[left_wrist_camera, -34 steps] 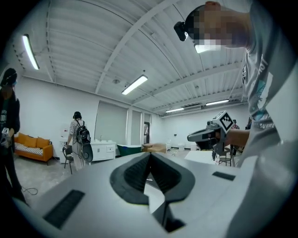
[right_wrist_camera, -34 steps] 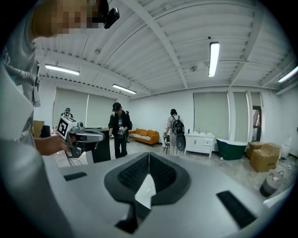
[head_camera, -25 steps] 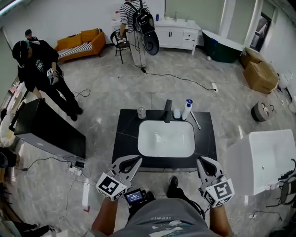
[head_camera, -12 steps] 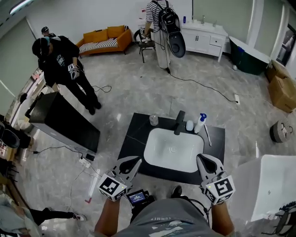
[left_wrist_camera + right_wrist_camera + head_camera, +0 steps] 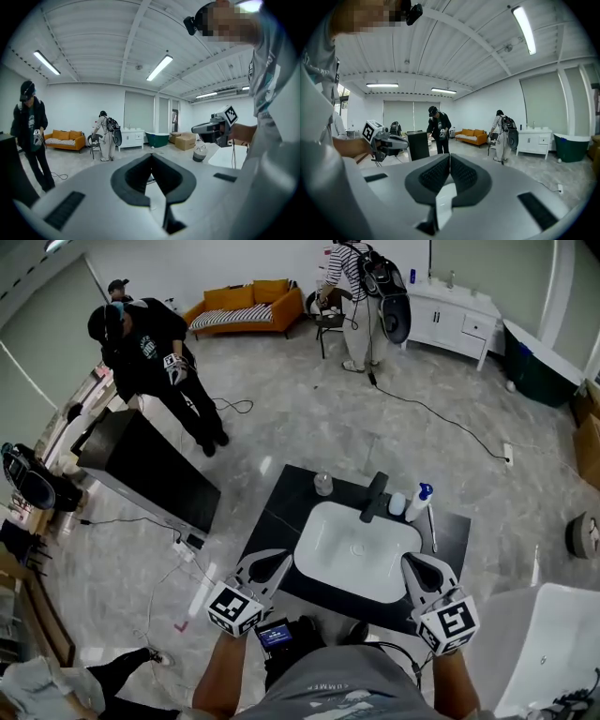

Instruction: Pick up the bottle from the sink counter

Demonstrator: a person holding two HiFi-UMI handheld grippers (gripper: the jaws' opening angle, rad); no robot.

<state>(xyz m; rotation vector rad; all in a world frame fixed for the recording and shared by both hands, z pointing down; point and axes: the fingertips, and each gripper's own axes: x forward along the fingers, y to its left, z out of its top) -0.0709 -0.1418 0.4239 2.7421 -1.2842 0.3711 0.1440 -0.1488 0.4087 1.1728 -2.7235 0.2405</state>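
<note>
A white spray bottle with a blue top (image 5: pixel 417 502) stands at the back right of the black sink counter (image 5: pixel 281 512), beside the dark tap (image 5: pixel 375 496). My left gripper (image 5: pixel 275 562) hangs shut and empty at the counter's near left edge. My right gripper (image 5: pixel 419 567) is shut too, over the near right edge, well short of the bottle. In the left gripper view the left gripper (image 5: pixel 151 155) looks out across the room with its jaws together. In the right gripper view the right gripper (image 5: pixel 449 156) does the same, tips touching. Neither of those two views shows the bottle.
The white basin (image 5: pixel 356 551) fills the counter's middle. A clear jar (image 5: pixel 323 484) and a small white cup (image 5: pixel 397 503) stand at the back. A black cabinet (image 5: pixel 150 474) is on the left, a white tub (image 5: pixel 539 652) at right. Two people (image 5: pixel 155 362) stand farther off.
The head view has swung, so the counter now sits lower and further right and is turned. Both grippers stay shut near the counter's front edge.
</note>
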